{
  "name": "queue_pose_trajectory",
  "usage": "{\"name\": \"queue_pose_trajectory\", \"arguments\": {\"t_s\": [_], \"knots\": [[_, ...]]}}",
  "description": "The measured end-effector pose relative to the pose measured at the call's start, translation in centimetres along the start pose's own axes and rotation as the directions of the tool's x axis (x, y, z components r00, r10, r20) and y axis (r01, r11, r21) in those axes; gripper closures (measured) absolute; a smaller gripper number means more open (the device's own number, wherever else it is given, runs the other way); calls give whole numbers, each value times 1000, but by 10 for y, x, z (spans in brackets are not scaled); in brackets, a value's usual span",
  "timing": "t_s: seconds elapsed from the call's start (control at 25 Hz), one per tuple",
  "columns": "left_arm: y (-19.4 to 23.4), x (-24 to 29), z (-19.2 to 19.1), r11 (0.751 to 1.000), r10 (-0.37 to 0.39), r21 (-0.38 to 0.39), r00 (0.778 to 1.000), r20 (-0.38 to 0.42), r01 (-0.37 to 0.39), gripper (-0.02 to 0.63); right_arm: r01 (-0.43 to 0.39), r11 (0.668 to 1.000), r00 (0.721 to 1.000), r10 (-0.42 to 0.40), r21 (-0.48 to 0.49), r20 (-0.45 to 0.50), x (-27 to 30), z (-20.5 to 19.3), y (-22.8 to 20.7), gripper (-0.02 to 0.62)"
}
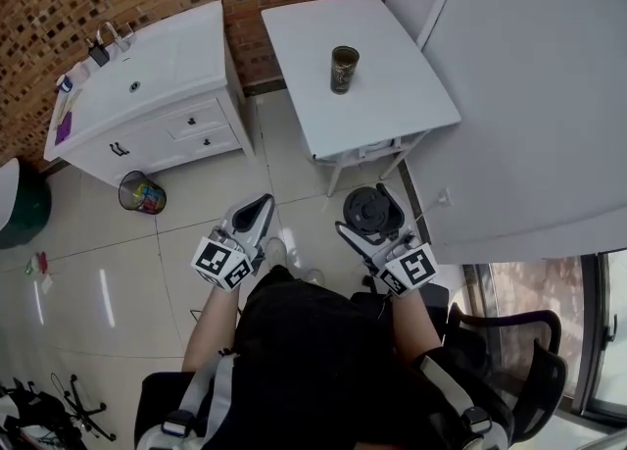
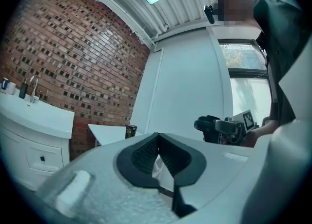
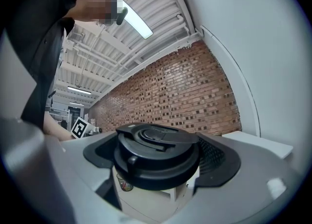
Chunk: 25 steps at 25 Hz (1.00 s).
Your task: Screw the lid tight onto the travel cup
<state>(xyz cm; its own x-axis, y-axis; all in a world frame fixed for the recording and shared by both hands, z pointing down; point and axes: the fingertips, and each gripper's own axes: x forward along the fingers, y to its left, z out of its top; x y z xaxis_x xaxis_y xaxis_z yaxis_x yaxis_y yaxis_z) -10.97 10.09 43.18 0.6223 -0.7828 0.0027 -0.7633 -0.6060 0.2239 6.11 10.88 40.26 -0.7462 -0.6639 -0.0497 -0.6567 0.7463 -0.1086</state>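
The dark travel cup (image 1: 344, 70) stands upright and lidless on a white table (image 1: 402, 95) some way ahead of me; in the left gripper view the cup (image 2: 130, 131) shows small, far beyond the jaws. Its round black lid (image 1: 372, 209) sits flat between the wide-set jaws of my right gripper (image 1: 370, 217), which is shut on it; the right gripper view shows the lid (image 3: 156, 152) filling the gap. My left gripper (image 1: 261, 209) is shut with nothing in it, its ribbed pads meeting in its own view (image 2: 157, 145). Both grippers are held over the floor, short of the table.
A white vanity (image 1: 147, 85) with a sink and tap stands at the left against a brick wall. A wire waste bin (image 1: 142, 193) sits on the tiled floor beside it. A black office chair (image 1: 524, 360) is at my right, and a white wall panel (image 1: 529, 95) runs behind the table.
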Motion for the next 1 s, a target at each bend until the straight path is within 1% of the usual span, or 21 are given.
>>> {"name": "queue_pose_trajectory", "arguments": {"t_s": [0.16,0.28,0.4,0.52,0.72,0.88,1.0], "knots": [[7,14,-8,1000,-13,-2,1000,-13,13,604,31,1000,1000,-31,2,5,5,-2,-18,121],[14,32,-11,998,-48,28,998,-30,49,604,40,999,999,-40,-11,-3,17,-4,-29,121],[29,56,-11,997,-73,22,997,-20,73,604,57,998,998,-57,-28,-9,30,-5,-46,121],[45,85,-3,995,-96,23,995,-6,96,604,77,996,997,-77,-39,-7,48,2,-70,121],[73,128,9,993,-117,13,993,3,117,604,86,995,996,-86,-60,-8,77,12,-99,121],[89,154,12,991,-131,9,991,-7,131,604,113,993,993,-114,-46,-15,92,12,-128,121],[103,170,17,989,-146,7,989,-3,146,604,117,992,993,-118,-48,-17,107,12,-143,121]]}}
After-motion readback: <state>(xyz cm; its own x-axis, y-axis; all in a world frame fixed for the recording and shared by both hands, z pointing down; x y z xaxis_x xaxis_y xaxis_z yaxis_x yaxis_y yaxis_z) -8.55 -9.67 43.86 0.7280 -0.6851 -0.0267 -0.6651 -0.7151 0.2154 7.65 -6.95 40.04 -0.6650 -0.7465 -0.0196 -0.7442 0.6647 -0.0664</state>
